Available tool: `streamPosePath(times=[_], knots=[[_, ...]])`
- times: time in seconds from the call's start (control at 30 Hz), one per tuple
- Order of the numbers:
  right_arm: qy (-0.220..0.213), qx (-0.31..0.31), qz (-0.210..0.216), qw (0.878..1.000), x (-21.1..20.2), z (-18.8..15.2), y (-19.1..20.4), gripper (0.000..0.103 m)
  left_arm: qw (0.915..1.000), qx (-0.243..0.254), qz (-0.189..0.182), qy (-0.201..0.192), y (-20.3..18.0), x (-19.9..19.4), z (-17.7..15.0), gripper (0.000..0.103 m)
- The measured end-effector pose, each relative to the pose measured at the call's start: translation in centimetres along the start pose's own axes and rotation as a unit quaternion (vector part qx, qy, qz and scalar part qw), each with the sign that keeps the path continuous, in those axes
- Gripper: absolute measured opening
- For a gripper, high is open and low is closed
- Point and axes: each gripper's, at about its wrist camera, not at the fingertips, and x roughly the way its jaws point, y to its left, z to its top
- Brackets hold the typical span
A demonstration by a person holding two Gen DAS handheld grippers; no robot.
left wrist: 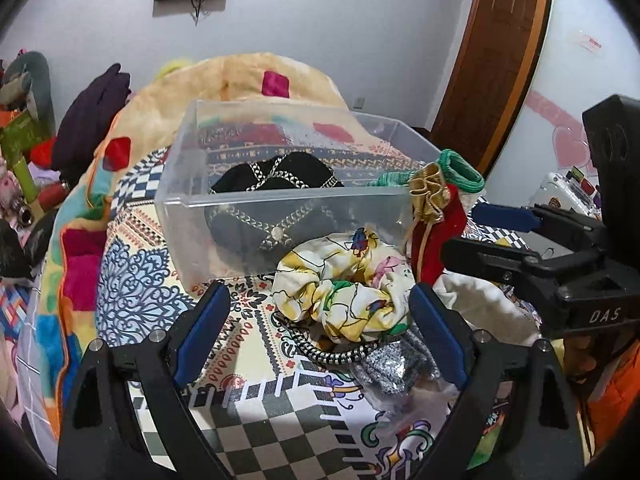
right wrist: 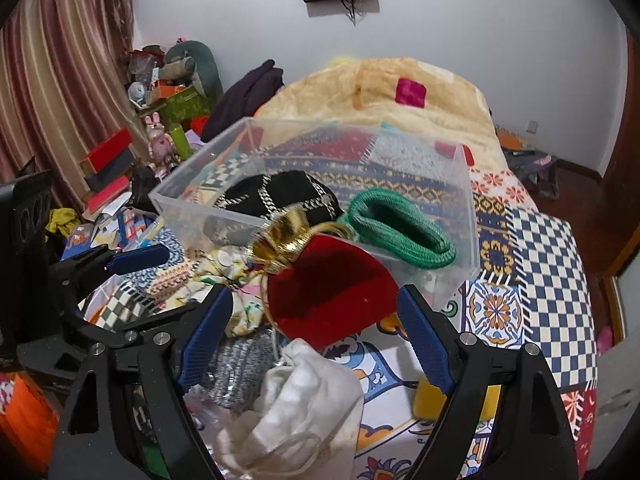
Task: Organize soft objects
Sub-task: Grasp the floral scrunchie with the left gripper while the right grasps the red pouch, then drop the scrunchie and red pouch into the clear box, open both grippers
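The left tongs (left wrist: 320, 320) stood open, their blue pads spread wide with nothing clamped between them. Directly ahead of them, between the pads, lay a floral scrunchie (left wrist: 344, 280) on the patterned bed cover (left wrist: 160, 280); a black-and-white braided cord (left wrist: 332, 350) and a silver glitter piece (left wrist: 396, 364) lay just under its near edge. Beyond the scrunchie stood a clear plastic bin (left wrist: 280, 208) on the bed, holding a black cap with silver chain trim (left wrist: 280, 176). The right tongs (right wrist: 316, 340) were also open and empty. Between their pads, and slightly ahead, sat a red velvet pouch with a gold gathered top (right wrist: 332, 280), leaning against the near wall of the bin. A white cloth pouch (right wrist: 304, 396) lay closer in, low between the two arms of the right tongs. A green knitted band (right wrist: 400, 228) rested on the bin's near corner, ahead of the right tongs and to their right; whether it hung inside or over the rim could not be determined. A yellow object (right wrist: 430, 400) showed behind the right pad. From the left wrist view, the right tongs appeared at the far right, beside the red pouch.
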Motion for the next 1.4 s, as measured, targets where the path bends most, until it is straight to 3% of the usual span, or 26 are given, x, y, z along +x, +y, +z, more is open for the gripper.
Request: streamPosePath(times=[0.13,0.33,0.4,0.47,0.53,0.67,0.87,1.17,1.4], knots=[[0.013,0.024,0.007,1.000,0.9,-0.4,-1.0,0.080,0.9998,-0.016,-0.010,0.006,0.2,0.9,0.2,0.090],[0.030,0.042,0.023,0.998,2.0,-0.7,-1.7,0.062,0.9984,-0.030,-0.033,0.036,0.5,2.4,0.2,0.068],[0.032,0.043,0.025,0.998,2.1,-0.8,-1.7,0.054,0.9979,-0.035,-0.040,0.037,0.6,2.6,0.1,0.064],[0.037,0.040,0.024,0.998,2.3,-0.9,-1.6,0.035,0.9973,-0.038,-0.048,0.040,0.5,2.8,0.0,0.056],[0.039,0.039,0.023,0.998,2.5,-0.9,-1.4,0.027,0.9975,-0.037,-0.046,0.037,0.4,2.6,-0.1,0.051],[0.032,0.038,0.032,0.998,2.1,-1.0,-1.4,0.016,0.9968,-0.038,-0.060,0.036,0.2,2.4,-0.5,0.030],[0.007,0.009,0.032,0.999,0.3,-1.0,-0.4,0.010,0.9985,-0.024,-0.048,0.014,-0.5,0.4,-1.2,0.016],[-0.040,-0.017,0.044,0.998,-2.8,0.3,0.7,0.010,0.9980,0.010,-0.035,-0.052,-1.9,-5.1,-0.6,0.016],[-0.086,-0.006,0.034,0.996,-5.0,1.9,0.3,0.010,0.9943,0.009,-0.024,-0.104,-1.8,-7.5,1.2,0.016]])
